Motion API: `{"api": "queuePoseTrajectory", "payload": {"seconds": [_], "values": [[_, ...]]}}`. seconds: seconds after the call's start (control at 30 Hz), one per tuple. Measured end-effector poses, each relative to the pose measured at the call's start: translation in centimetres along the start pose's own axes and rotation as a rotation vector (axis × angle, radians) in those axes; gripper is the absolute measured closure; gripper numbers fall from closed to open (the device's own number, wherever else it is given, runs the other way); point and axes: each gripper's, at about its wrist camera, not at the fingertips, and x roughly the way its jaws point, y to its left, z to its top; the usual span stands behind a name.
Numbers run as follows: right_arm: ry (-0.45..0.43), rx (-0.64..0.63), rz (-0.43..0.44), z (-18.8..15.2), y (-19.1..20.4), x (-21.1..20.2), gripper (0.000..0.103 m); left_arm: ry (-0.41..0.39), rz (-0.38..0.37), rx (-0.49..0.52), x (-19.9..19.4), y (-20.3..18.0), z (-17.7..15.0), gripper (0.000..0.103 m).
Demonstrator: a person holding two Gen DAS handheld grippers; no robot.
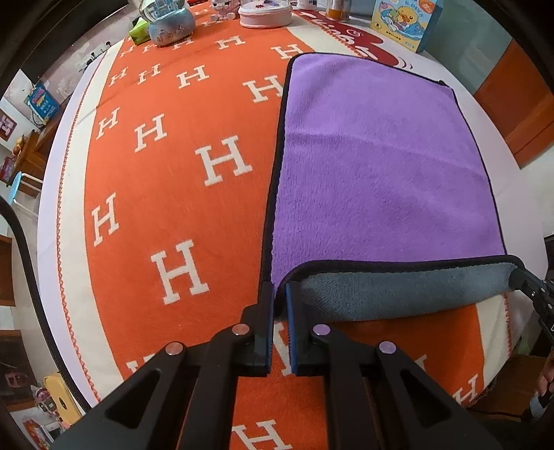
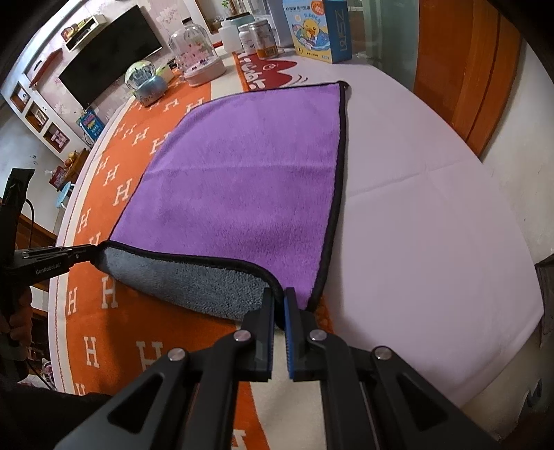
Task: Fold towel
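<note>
- Your left gripper [image 1: 281, 289] pinches the towel [image 1: 381, 166] at its near left corner;
- your right gripper [image 2: 279, 294] clamps the near right corner, lifted off the blanket [image 1: 155, 173], grey underside showing.

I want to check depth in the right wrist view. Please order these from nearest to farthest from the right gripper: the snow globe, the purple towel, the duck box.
1. purple towel: held at its near right corner by the right gripper.
2. snow globe: far left, on the orange blanket.
3. duck box: far edge, ahead and slightly right.
</note>
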Motion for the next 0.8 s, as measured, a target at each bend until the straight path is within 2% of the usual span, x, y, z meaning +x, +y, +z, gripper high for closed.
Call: {"api": "queuePoseTrajectory", "payload": {"seconds": [0.27, 0.53, 0.8], "values": [[-0.073, -0.032, 0.012, 2.4, 0.3, -2.6, 0.098, -0.055, 0.002, 0.034, -3.7, -0.2, 2.1, 0.099], [-0.176, -0.055, 0.000, 6.2, 0.2, -5.1, 0.098, -0.182, 0.008, 0.077, -7.5, -0.7, 6.6, 0.099], [-0.283, -0.067, -0.034, 10.2, -0.4, -6.2, 0.098, -0.315, 0.006, 0.082, -9.4, -1.2, 11.1, 0.099]]}}
